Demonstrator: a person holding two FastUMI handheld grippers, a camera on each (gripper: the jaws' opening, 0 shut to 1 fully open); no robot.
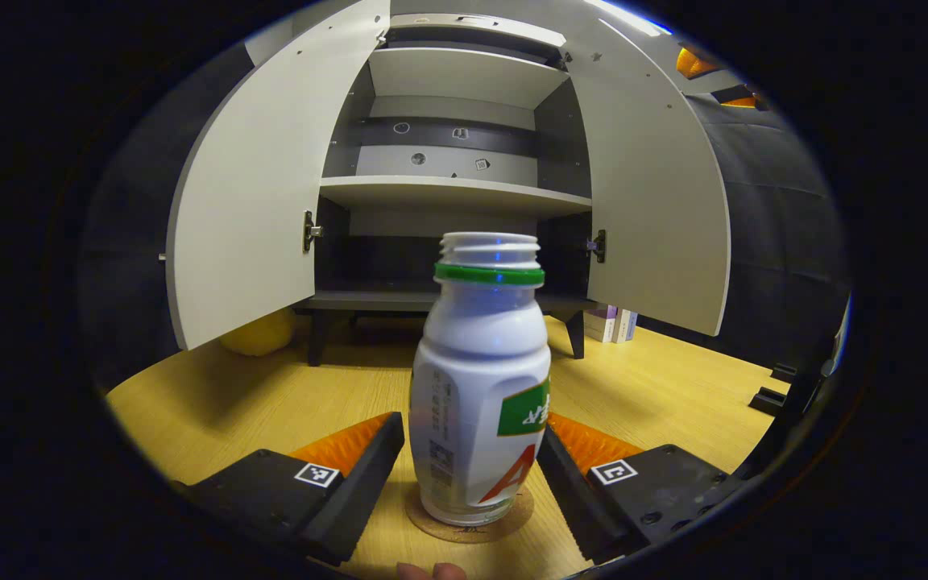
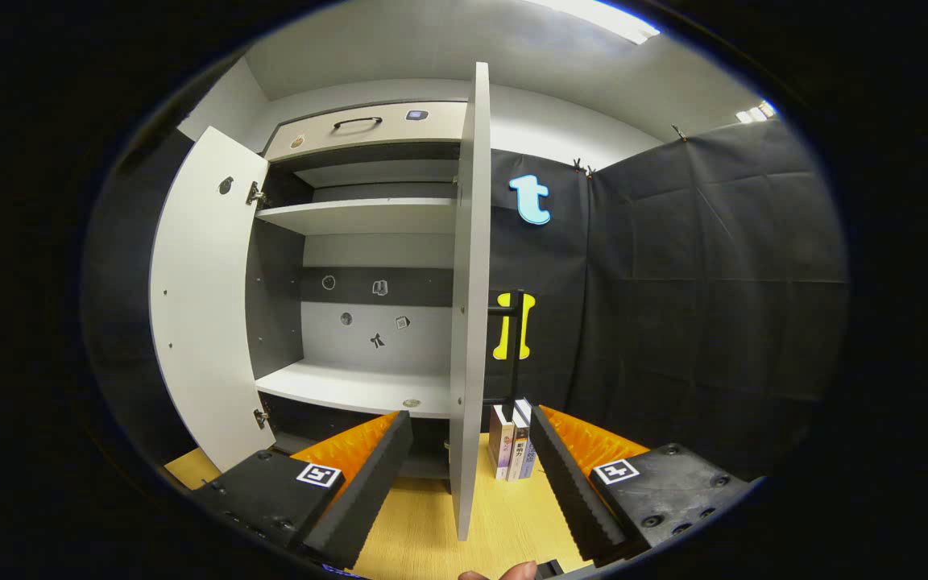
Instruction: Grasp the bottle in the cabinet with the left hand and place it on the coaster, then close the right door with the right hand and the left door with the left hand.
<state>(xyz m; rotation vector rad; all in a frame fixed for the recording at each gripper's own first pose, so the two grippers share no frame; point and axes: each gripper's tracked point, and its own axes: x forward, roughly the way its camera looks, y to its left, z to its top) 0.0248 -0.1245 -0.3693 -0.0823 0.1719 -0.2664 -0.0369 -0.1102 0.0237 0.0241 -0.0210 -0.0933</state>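
Left gripper view is looking across a wooden table (image 1: 657, 387) at a white bottle (image 1: 480, 387) with a green ring under its uncapped neck, standing upright on a round cork coaster (image 1: 470, 528) at 6 o'clock. The left gripper (image 1: 470, 467) is sitting with one finger on each side of the bottle, at 7 and 5 o'clock; the right-hand finger looks to be touching the bottle's side, while a slim gap seems to be showing at the left-hand one, so I cannot tell whether it is gripping or loosely straddling. Beyond the bottle, at 12 o'clock, the cabinet (image 1: 456, 193) is standing with both doors swung wide, the left door (image 1: 263, 185) at 10 o'clock and the right door (image 1: 657, 201) at 2 o'clock. A yellow object (image 1: 258, 334) is lying near the cabinet's leg at 9 o'clock, and a few books (image 1: 613, 322) are standing at 3 o'clock. Right gripper view is showing the right gripper (image 2: 470, 475) with its jaws spread wide and holding nothing, the right door's edge (image 2: 470, 306) running between the fingers without touching either. A fingertip (image 2: 504, 572) is peeking in at 6 o'clock.
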